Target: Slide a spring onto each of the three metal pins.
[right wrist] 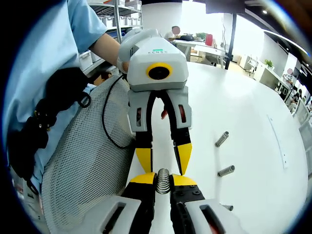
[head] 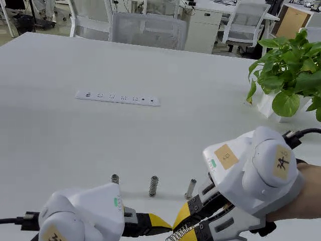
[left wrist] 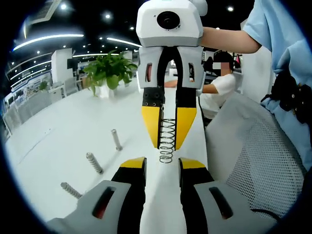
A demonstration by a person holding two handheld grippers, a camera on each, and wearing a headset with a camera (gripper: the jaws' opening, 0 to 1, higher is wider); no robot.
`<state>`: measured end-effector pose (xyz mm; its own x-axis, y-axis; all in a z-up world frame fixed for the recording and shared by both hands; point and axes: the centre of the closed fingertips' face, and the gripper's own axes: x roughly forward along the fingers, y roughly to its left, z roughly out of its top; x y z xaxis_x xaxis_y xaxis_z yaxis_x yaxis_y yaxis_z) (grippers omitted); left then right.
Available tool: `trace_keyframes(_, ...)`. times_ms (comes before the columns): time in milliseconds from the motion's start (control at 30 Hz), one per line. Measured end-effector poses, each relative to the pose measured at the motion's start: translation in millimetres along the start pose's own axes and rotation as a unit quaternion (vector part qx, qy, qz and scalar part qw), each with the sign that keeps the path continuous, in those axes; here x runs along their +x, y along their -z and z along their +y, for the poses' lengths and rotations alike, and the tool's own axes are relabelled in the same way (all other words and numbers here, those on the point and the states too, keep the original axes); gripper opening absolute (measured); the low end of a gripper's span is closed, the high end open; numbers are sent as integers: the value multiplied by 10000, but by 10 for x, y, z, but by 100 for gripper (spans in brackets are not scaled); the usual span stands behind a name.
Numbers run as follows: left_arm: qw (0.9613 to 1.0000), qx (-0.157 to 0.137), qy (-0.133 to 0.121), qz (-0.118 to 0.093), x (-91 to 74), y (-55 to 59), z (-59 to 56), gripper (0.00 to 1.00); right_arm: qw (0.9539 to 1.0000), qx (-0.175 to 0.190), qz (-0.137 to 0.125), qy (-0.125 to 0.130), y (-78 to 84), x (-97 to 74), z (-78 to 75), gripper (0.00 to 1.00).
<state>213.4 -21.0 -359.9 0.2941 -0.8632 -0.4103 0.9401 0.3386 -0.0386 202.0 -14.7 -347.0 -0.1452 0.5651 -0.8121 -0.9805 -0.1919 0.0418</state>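
Head view first: the white table point(head: 60, 135) stretches away, with a power strip point(head: 118, 98) lying flat mid-table and a potted plant point(head: 287, 70) at the right edge. Three pins stand in a row near the front. The end pin point(head: 115, 178) and the middle pin point(head: 153, 186) each wear a spring, and the bare pin point(head: 190, 189) on the right wears none. Just in front of them the two tools meet nose to nose. The left gripper point(head: 158, 223) comes in from bottom left and the right gripper point(head: 182, 226) from the right, with a loose spring point(head: 175, 234) caught in its yellow tips.

Over to the left gripper view: the left gripper point(left wrist: 162, 168) has its yellow-tipped jaws parted a moderate way, with nothing between them. Facing it, the right gripper point(left wrist: 167, 144) pinches the spring point(left wrist: 166, 154) lengthwise, and the free end pokes out just short of the left jaws. Off to the left on the table stand the bare pin point(left wrist: 116, 139), then the middle pin point(left wrist: 93, 162), then the end pin point(left wrist: 70, 190). The plant point(left wrist: 108, 70) sits beyond them.

Now the right gripper view: the right gripper point(right wrist: 163, 182) is clamped narrow on the spring point(right wrist: 163, 177), whose round coil end looks straight at the camera. Opposite, the left gripper point(right wrist: 164, 168) holds its jaws apart and grips nothing, with a hand wrapped around its body. To the right, two sprung pins show on the table, the end pin point(right wrist: 222, 139) and the middle pin point(right wrist: 226, 170). A mesh chair back point(right wrist: 83, 161) sits at the left.
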Motion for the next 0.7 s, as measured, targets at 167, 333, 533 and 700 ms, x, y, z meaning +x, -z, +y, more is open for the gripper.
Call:
trace_keyframes(167,9982,-432,-404,-70,-115,121,159,38,10000,9,28,12,22,-13,-22,7)
trace_keyframes(333,9943,-713,-781,-108,-281,224,311,47,10000,70,10,27,32,-22,-79,7)
trace_keyframes(533,9868,-937,-1313,-172,-517,315,471,58,9998,71,103,161,76,-71,-190,7)
trace_keyframes(700,9785,-1133,-1710,-217,-653,369,563,66,9991,-46,377,199,206,-122,-262,7)
